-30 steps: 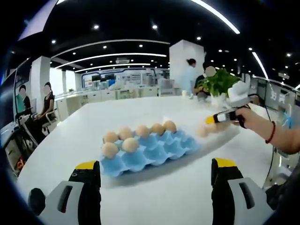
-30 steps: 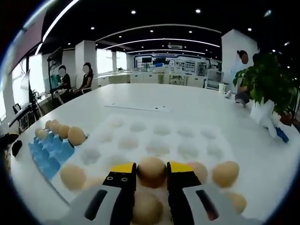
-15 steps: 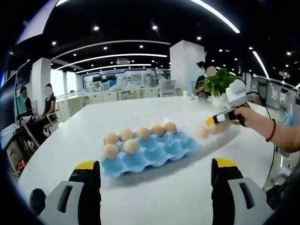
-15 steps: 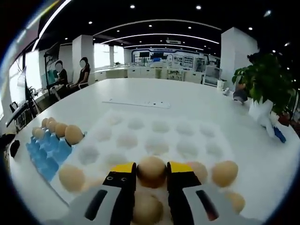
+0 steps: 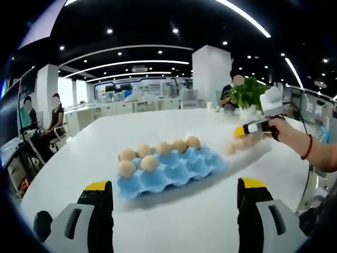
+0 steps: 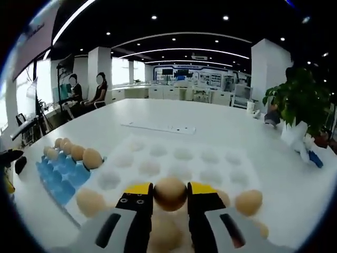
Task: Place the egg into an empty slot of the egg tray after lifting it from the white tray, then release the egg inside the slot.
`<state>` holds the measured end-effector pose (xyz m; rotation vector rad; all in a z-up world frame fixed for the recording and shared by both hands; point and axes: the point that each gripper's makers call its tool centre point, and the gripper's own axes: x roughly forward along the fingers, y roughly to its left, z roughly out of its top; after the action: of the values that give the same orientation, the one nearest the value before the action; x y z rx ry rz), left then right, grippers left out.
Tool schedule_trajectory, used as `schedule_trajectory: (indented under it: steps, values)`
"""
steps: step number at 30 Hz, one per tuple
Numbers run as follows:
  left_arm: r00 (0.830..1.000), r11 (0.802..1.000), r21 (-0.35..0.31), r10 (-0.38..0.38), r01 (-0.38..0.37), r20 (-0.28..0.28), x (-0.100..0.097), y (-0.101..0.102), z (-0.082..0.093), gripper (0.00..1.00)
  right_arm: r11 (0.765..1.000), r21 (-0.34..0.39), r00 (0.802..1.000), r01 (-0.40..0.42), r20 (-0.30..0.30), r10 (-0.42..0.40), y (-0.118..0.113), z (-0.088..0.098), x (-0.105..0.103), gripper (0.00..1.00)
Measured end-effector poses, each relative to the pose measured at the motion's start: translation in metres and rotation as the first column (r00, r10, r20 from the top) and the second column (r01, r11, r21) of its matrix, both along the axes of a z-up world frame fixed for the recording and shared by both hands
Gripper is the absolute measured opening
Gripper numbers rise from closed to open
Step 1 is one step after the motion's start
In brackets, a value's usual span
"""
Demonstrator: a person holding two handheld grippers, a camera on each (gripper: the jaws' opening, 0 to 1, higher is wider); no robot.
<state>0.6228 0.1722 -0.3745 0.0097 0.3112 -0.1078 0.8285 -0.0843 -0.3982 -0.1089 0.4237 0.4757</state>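
Note:
A blue egg tray [image 5: 174, 169] lies on the white table, with several brown eggs along its far row and left end; the near slots are bare. My left gripper [image 5: 174, 197] stands open in front of it, nothing between its jaws. In the right gripper view my right gripper [image 6: 170, 194] is shut on a brown egg [image 6: 170, 193], held just above the white tray [image 6: 179, 166]. More eggs [image 6: 90, 202] sit in that tray's near slots. The blue egg tray [image 6: 66, 171] lies to the left. In the left gripper view, the right gripper [image 5: 251, 128] shows at the right, held by a hand.
A potted plant [image 6: 303, 103] stands at the table's right side, with a white strip [image 6: 158, 127] lying beyond the white tray. People sit at the far left [image 6: 87, 92]. The table [image 5: 174, 221] runs bare between my left gripper and the blue tray.
The right gripper has risen a little with the egg; the white tray's eggs sit lower in its view. The left gripper has hardly moved.

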Motion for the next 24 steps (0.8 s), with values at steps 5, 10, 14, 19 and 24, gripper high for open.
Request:
schedule_trajectory:
  steps: [5,10,14,19,24]
  values:
    - [1.0,1.0,0.006,-0.003,0.003,0.012,0.001,0.0,0.006,1.0,0.999,0.038,1.0,-0.009,-0.003,0.009,0.0,0.004,0.001,0.26]
    - [1.0,1.0,0.007,0.001,-0.001,0.01,0.002,0.002,0.006,1.0,0.999,0.048,1.0,-0.011,0.006,0.011,-0.003,0.008,0.002,0.26]
    - [1.0,1.0,-0.006,0.004,-0.004,0.01,0.003,0.003,0.007,1.0,0.998,0.053,1.0,-0.024,0.02,0.023,-0.002,0.013,-0.002,0.26]
    - [1.0,1.0,0.02,0.015,-0.015,-0.004,0.003,0.01,0.009,1.0,0.997,0.048,0.997,-0.055,0.048,0.053,0.005,0.023,-0.006,0.26]
    - [1.0,1.0,0.019,0.023,-0.024,0.008,0.003,0.014,0.014,1.0,0.996,0.052,0.996,-0.07,0.059,0.067,0.008,0.027,-0.006,0.26]
